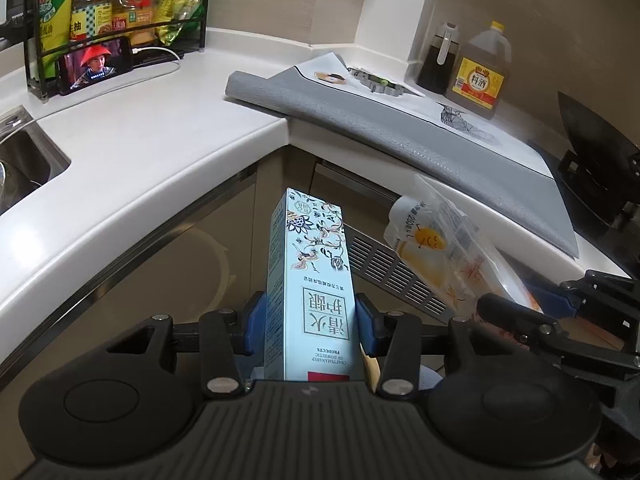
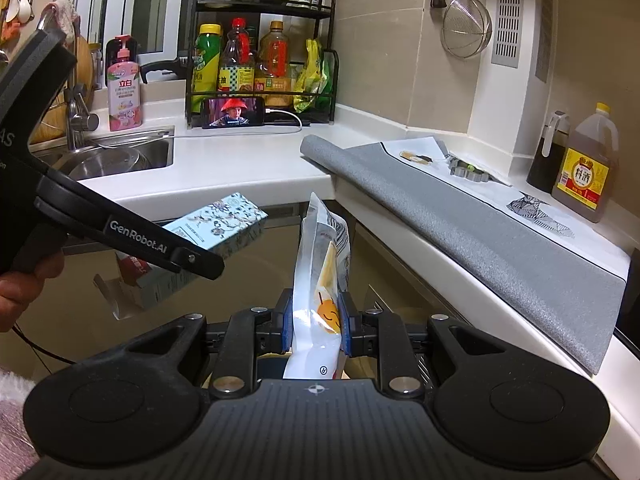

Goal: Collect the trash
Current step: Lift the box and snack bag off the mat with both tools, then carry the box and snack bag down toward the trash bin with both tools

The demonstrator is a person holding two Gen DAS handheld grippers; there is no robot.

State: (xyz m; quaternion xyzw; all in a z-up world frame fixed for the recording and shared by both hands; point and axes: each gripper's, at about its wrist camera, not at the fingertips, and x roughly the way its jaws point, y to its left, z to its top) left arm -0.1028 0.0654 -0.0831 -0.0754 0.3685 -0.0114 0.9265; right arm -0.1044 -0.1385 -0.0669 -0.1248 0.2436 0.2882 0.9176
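Carrying trash: left gripper [image 1: 308, 320] clamping the box [image 1: 310, 268], right gripper [image 2: 316, 330] clamping the pouch [image 2: 320, 280] (bin unseen; locating it next).

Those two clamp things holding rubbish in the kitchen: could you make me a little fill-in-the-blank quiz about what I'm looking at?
1. The left gripper is shut on a tall pale blue ____ printed with flowers.
2. The right gripper is shut on a white plastic pouch showing a yellow smiling ____.
3. A phone playing a video leans against the black ____ of bottles.
4. A rolled grey ____ lies along the white countertop by the wall.

Missing words: box; face; rack; mat
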